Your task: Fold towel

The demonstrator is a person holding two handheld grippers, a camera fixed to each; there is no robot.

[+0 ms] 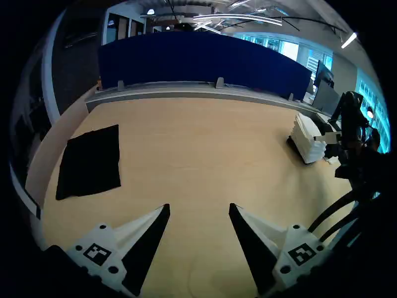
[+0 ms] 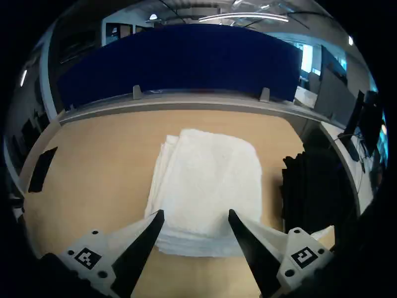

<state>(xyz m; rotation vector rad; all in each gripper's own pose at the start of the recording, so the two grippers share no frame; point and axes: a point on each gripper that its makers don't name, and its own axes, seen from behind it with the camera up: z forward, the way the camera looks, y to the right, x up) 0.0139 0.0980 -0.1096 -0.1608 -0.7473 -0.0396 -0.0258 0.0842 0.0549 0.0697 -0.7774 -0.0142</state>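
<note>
In the right gripper view, the right gripper's (image 2: 195, 213) fingers at lower middle hide the near edge of the white towel stack (image 2: 206, 184) from us. The black pile (image 2: 310, 193) at the right sinks into shadow, and we cannot trace its right side. In the left gripper view, a dark shape (image 1: 355, 159) at the right edge covers part of the stack; we cannot tell what it is.
</note>
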